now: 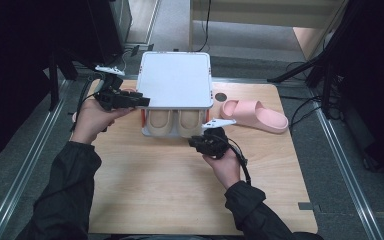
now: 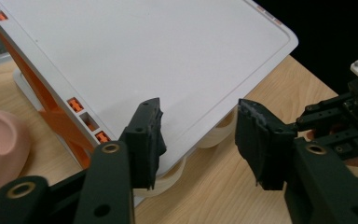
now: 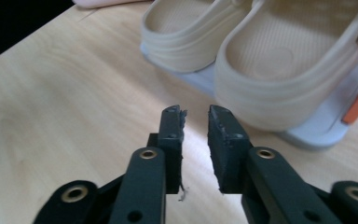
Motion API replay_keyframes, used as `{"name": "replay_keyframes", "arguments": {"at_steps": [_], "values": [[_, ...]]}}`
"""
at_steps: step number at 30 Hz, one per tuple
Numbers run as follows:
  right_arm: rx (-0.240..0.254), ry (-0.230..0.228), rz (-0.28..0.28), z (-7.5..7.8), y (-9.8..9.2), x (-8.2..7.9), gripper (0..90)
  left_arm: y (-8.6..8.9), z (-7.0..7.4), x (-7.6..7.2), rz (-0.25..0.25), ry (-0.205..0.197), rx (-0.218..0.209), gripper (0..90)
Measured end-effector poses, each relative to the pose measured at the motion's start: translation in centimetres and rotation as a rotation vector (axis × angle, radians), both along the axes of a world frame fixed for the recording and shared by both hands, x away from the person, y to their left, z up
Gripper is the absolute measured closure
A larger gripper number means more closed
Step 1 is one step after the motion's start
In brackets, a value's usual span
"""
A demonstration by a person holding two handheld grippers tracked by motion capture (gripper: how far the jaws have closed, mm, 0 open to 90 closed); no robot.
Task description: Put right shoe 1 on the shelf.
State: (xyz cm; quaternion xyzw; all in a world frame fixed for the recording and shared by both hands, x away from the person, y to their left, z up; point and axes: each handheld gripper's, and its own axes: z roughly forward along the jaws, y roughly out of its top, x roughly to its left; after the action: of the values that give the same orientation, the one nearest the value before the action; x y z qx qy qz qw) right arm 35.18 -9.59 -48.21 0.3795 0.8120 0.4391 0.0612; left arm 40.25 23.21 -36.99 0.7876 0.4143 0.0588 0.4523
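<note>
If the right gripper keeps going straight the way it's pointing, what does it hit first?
Probably the heel of the nearer beige slipper on the rack's bottom shelf; the right gripper is open with nothing between it and that, though depth is unclear.

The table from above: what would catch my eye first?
A white two-level shoe rack stands at the table's far middle, with a pair of beige clogs on its lower shelf. A lone pink slipper lies to its right. Each hand holds a black tool: the left tool at the rack's corner.

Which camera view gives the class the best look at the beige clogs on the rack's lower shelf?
The right gripper view: the beige clogs are close, heels toward the camera. The high view shows their heels under the white rack top; the left gripper view catches slivers below that top.
</note>
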Motion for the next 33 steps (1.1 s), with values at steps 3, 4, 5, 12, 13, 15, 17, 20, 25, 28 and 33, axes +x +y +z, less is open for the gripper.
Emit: {"name": "replay_keyframes", "arguments": {"at_steps": [3,4,5,12,13,15,17,20,25,28,33], "values": [[-0.005,0.032,0.013,0.2,-0.7,-0.5,71.1,0.2,0.3,-0.2,0.005,-0.002,-0.011,44.3],[0.0,0.024,0.014,0.3,-0.9,-0.7,68.9,0.3,0.4,-0.3,0.007,0.007,-0.009,42.6],[0.008,0.021,0.018,0.4,-1.1,-0.9,65.3,0.3,0.4,-0.3,0.007,0.011,-0.008,40.8],[0.042,0.021,0.059,1.0,-2.8,-2.1,52.2,0.7,0.8,-0.9,0.013,0.014,0.006,37.4],[0.053,0.002,0.061,1.0,-3.1,-2.4,52.4,0.7,0.8,-0.9,0.008,0.011,0.006,37.4],[0.061,-0.014,0.071,0.8,-3.6,-2.9,52.7,0.7,0.8,-0.9,0.011,0.003,-0.001,37.5],[0.048,-0.004,0.077,0.6,-4.0,-3.2,52.6,0.6,0.7,-0.9,0.005,0.004,0.007,37.5],[0.036,-0.012,0.07,0.7,-4.7,-3.6,52.2,0.8,0.5,-0.9,0.008,0.009,0.012,37.6],[0.054,-0.012,0.051,1.2,-6.2,-4.1,50.0,1.6,0.3,-1.0,0.04,0.002,0.026,36.2],[0.054,-0.008,0.049,1.3,-6.8,-4.1,50.3,2.1,0.2,-1.2,0.044,0.003,0.025,36.0],[0.049,-0.019,0.054,1.5,-7.4,-4.1,50.5,3.1,0.1,-1.8,0.063,0.0,0.023,36.0]]}}
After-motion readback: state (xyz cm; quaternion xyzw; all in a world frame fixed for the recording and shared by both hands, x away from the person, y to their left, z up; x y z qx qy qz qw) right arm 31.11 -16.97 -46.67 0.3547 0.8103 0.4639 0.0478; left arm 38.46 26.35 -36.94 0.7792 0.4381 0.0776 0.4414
